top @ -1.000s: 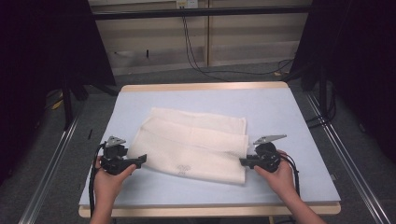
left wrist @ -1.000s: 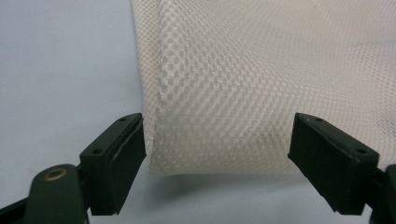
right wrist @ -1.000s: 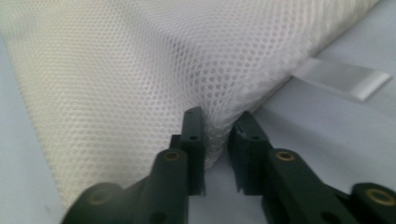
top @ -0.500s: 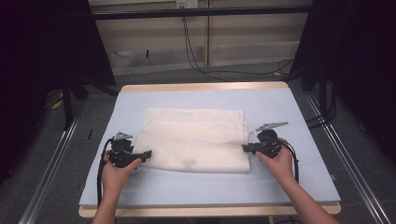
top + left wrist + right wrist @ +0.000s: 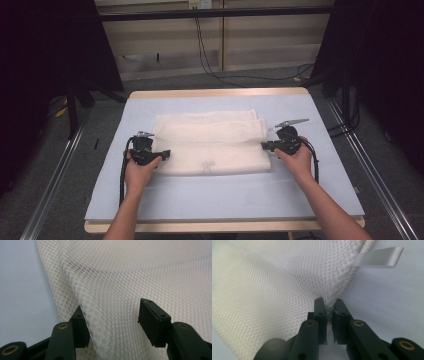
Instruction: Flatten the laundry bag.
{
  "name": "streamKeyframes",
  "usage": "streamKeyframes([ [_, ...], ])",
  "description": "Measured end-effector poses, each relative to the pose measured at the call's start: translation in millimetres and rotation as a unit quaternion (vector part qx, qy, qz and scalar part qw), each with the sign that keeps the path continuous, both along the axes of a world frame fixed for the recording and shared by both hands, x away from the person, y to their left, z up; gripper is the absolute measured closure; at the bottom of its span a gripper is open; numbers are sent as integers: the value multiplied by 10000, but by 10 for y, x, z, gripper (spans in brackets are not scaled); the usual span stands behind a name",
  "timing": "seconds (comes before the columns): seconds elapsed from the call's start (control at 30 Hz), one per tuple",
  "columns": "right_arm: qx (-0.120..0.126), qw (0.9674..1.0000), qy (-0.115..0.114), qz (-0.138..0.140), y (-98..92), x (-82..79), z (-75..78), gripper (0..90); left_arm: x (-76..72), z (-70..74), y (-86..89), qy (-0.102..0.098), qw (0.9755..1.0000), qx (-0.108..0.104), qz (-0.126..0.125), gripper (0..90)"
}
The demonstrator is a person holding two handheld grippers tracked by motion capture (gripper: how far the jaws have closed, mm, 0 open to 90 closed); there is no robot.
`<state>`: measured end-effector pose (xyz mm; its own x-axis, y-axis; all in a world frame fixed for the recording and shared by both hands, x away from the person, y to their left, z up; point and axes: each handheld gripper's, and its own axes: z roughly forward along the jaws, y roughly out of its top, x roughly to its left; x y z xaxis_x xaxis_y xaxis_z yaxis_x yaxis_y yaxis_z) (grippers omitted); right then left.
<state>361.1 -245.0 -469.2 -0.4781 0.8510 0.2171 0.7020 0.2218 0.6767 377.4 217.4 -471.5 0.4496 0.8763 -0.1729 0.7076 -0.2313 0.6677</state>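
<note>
At the left of the high frame, my left tool (image 5: 161, 154) is closing its half-open jaws around a raised ridge of the white mesh cloth (image 5: 212, 142), not yet pinching it. The cloth is lying folded mid-tabletop (image 5: 210, 192), squarer than a second ago. At right, my right tool (image 5: 330, 308) is gripping the cloth's edge, ready for folding.

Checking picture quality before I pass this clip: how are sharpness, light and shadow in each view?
High view: soft, dim, dark at both sides, white mesh cloth evenly lit on the table. Left gripper view: weave crisp mid-frame, blurred at the top, left gripper dark. Right gripper view: right gripper sharp, ribbon tag glaring.
</note>
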Motion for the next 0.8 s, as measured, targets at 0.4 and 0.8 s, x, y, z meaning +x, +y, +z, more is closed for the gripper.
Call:
streamKeyframes([
  [0.4,26,9999,-85,107,-15,-31,9,827,194,53,243,144,9985,-261,449,470],
  [0.8,168,9992,-319,179,-38,-109,101,814,-13,303,320,-48,9981,-617,78,830],
])
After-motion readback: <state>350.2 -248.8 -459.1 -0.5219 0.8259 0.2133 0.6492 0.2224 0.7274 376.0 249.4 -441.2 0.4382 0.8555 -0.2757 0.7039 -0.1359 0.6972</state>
